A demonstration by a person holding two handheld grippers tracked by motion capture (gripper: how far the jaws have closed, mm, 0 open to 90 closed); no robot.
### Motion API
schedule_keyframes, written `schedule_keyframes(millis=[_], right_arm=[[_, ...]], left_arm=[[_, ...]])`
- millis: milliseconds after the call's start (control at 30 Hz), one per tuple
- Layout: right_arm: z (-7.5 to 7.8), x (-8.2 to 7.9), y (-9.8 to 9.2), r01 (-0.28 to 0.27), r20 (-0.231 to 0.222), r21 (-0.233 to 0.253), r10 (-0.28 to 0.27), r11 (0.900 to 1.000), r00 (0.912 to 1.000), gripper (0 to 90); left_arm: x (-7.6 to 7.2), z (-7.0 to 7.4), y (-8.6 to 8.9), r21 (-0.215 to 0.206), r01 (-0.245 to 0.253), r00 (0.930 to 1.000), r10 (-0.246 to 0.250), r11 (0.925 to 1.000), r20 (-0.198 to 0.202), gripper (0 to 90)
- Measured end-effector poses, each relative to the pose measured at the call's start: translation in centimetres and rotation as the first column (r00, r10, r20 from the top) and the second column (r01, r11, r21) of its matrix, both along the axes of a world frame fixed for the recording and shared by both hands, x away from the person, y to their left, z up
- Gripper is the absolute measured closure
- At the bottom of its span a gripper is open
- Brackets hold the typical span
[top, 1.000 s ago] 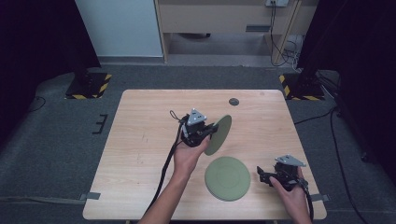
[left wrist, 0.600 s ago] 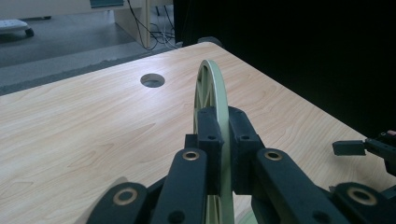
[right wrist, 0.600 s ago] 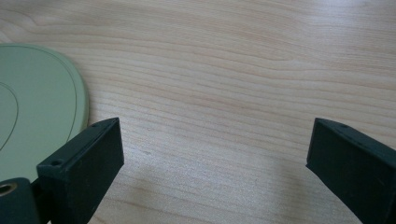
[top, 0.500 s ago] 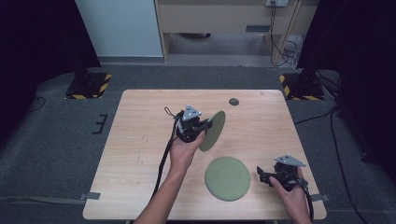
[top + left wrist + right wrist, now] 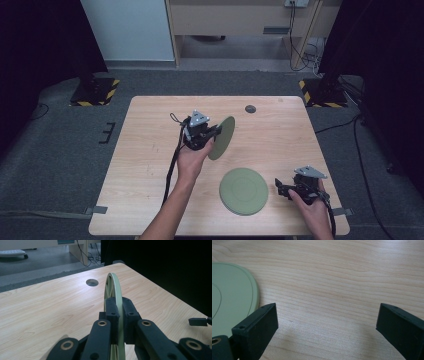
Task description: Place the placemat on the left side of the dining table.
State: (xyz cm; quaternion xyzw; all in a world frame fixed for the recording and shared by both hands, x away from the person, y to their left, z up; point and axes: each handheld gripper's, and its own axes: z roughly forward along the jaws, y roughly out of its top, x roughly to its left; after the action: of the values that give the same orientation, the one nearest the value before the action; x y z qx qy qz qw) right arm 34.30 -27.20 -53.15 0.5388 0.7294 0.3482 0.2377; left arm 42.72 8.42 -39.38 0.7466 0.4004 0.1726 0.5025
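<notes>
Two pale green round plates are on hand. One plate is held edge-up above the middle of the wooden table, with my left gripper shut on its rim. The left gripper view shows that plate standing on edge between the black jaws of my left gripper. The other plate lies flat near the front edge. My right gripper rests at the front right, just right of the flat plate. In its own view my right gripper is wide open over bare wood.
A small dark round hole sits near the table's far edge, also visible as a hole beyond the held plate. Grey carpet surrounds the table, with a cabinet and cables at the back. The table's right edge drops into darkness.
My left gripper has carried the upright plate a little to the left and farther from the person. The right gripper and the flat plate have stayed put.
</notes>
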Motion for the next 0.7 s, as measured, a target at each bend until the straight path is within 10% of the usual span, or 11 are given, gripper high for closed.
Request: schedule_keyframes(millis=[700], right_arm=[[0.0, 0.0, 0.0, 0.004, -0.001, 0.001, -0.004, 1.0, 1.0, 4.2]], left_arm=[[0.5, 0.2, 1.9, -0.01, -0.044, 0.999, 0.044, 0.999, -0.004, 85.4]])
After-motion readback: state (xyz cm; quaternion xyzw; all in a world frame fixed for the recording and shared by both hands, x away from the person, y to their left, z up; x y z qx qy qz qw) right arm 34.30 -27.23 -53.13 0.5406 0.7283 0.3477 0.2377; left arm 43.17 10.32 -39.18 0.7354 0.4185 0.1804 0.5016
